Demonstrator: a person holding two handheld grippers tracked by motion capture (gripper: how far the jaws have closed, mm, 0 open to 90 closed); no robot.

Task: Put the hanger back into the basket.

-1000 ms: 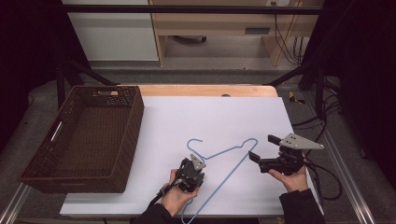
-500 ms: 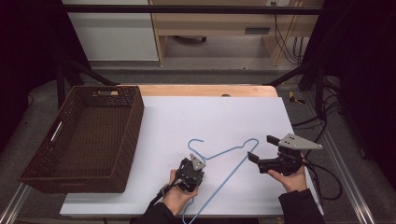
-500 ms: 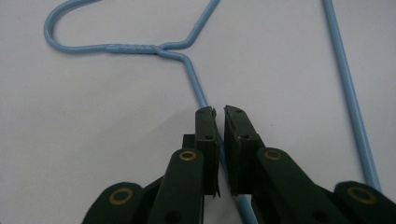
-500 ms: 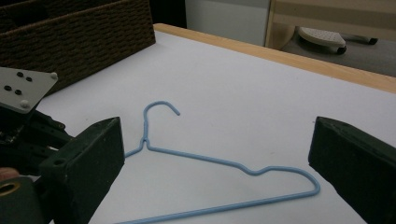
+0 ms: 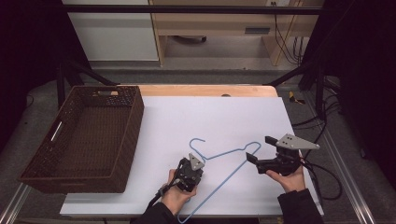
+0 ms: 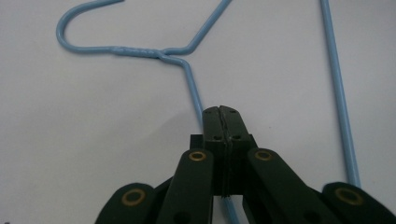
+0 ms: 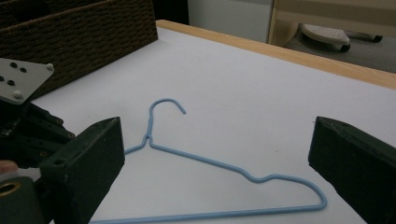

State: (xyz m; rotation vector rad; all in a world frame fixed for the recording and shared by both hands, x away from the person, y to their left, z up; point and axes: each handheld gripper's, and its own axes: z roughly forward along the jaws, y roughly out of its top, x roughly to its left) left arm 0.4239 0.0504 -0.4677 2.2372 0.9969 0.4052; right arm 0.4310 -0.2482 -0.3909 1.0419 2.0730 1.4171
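A light blue wire hanger [image 5: 229, 152] lies flat on the white table top [image 5: 210, 112], hook pointing away from me. My left gripper [image 5: 194, 164] sits over its near arm just below the twisted neck. In the left gripper view the jaws [image 6: 223, 114] have just been closing and now meet on the wire [image 6: 194, 88], which passes between them. My right gripper [image 5: 259, 149] is held at the hanger's right shoulder with its jaws wide apart and nothing pressed between them. In the right gripper view the hanger [image 7: 201, 161] lies on the table beyond the open gripper [image 7: 217, 144].
A dark brown woven basket [image 5: 135, 116] stands on the left of the table, open side up. The wooden table edge [image 5: 205, 89] runs along the back. Cables hang off the right side [image 5: 322, 172].
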